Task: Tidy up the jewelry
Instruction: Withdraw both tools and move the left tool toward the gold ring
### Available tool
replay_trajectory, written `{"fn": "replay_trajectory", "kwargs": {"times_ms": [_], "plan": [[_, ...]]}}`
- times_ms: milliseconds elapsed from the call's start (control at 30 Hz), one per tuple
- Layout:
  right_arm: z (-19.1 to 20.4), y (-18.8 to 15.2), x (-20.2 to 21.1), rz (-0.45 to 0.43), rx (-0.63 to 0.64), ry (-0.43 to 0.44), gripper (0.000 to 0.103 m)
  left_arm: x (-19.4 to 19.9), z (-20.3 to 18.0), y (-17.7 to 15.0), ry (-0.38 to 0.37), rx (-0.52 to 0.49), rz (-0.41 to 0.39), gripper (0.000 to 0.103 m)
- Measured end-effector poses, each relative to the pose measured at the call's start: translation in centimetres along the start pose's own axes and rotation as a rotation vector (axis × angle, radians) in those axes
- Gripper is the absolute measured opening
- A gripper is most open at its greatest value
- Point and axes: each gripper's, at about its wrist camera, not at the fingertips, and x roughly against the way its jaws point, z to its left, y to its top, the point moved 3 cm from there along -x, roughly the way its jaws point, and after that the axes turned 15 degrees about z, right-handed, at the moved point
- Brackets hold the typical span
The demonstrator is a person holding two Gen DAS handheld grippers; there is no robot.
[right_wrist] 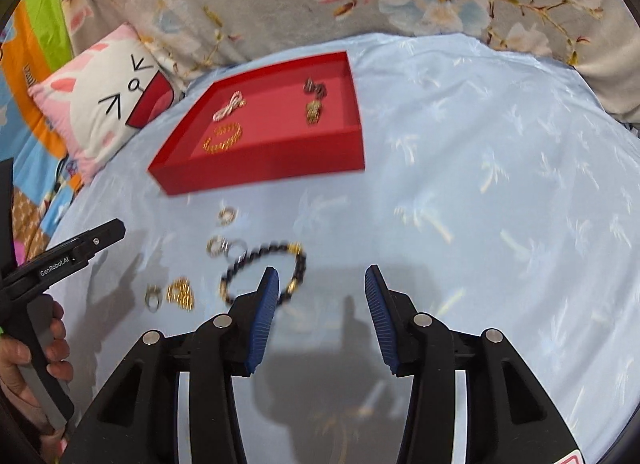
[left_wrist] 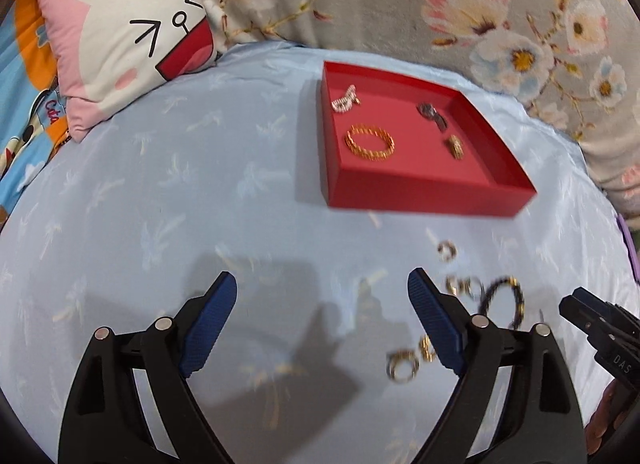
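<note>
bed: blue sheet (left_wrist: 160,191) lying under red tray (left_wrist: 420,191)
tray: holding gold bangle (left_wrist: 370,142)
left gripper (left_wrist: 322,328): hovering spread, empty
right gripper (right_wrist: 320,312): hovering parted, empty, beside bead bracelet (right_wrist: 298,264)

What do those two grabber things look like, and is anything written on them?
The left gripper and right gripper match: curved black plastic arms with round silver pins, tipped by ribbed blue pads. From the side, the left one reads "GenRobot.AI" in white, and the right one shows "DAS". No cables or sleeves show.
</note>
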Motion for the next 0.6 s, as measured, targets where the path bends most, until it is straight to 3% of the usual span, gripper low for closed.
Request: {"fn": "replay_trajectory", "kwargs": {"times_ms": [133,400,600], "plan": [[0.6,-1.9,-0.1,0.012,-0.001,0.014,0.045,0.1,-0.8,-2.2,-0.023,-0.033,0.016,0.085],[1.0,-2.4,0.0,0.018,-0.009,0.032,0.045,-1.1,-3.3,-4.3,-0.007,-0.107,0.039,0.076],[1.1,-2.3,-0.1,0.022,-0.012,0.035,0.045,-2.5,-4.0,-4.2,0.038,-0.123,0.031,0.063]]}}
